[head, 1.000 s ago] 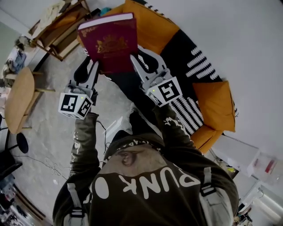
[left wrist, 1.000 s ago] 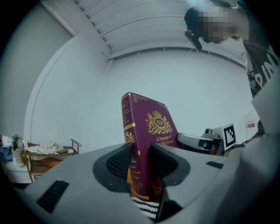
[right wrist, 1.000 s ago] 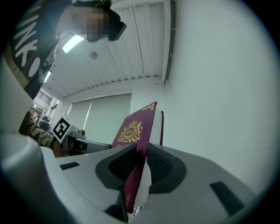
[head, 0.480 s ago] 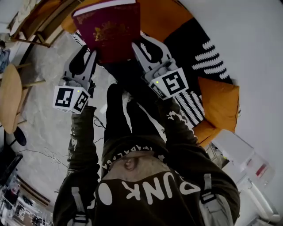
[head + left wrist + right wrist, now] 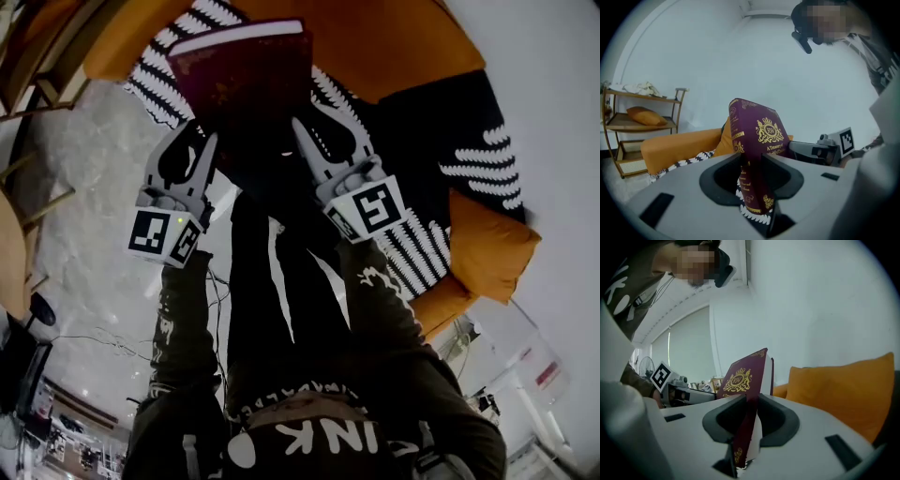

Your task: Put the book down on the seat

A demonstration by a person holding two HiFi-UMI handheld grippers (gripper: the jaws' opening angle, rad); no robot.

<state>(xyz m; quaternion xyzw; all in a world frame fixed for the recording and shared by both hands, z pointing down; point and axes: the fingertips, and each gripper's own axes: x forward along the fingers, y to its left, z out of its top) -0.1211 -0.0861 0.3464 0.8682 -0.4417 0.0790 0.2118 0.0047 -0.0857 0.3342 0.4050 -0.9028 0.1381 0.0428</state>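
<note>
Starting at the left, the left tool [image 5: 194, 155] has its jaws drawn in tight on the near corner of the book [image 5: 248, 80] on the spine side. Its own view shows the gilt-lettered spine rising out of the notch between the jaws, with no gap. The book is dark red with a gold crest on the cover. It is held in the air ahead of the person, with its near edge at the two tools and its long axis running away from them toward the sofa back [image 5: 375, 42]. Its cover is tilted up toward the head camera, and the white page edge is at the far end.

The right tool [image 5: 322, 141] is clamped just as closely on the other near corner, on the page side. The book therefore spans the gap between the two tools, and neither is nearer to it than the other.

The seat [image 5: 412, 122], draped in a black throw [image 5: 483, 159] with white markings, lies beneath the book and spreads out to the right of it. An orange cushion [image 5: 487, 248] sits further right. The book does not look to be touching the seat yet, though the steep view makes its height hard to judge. In my judgement, the coming move means lowering both tools together and tipping the far end down so the cover lies flat before either tool lets go.
</note>
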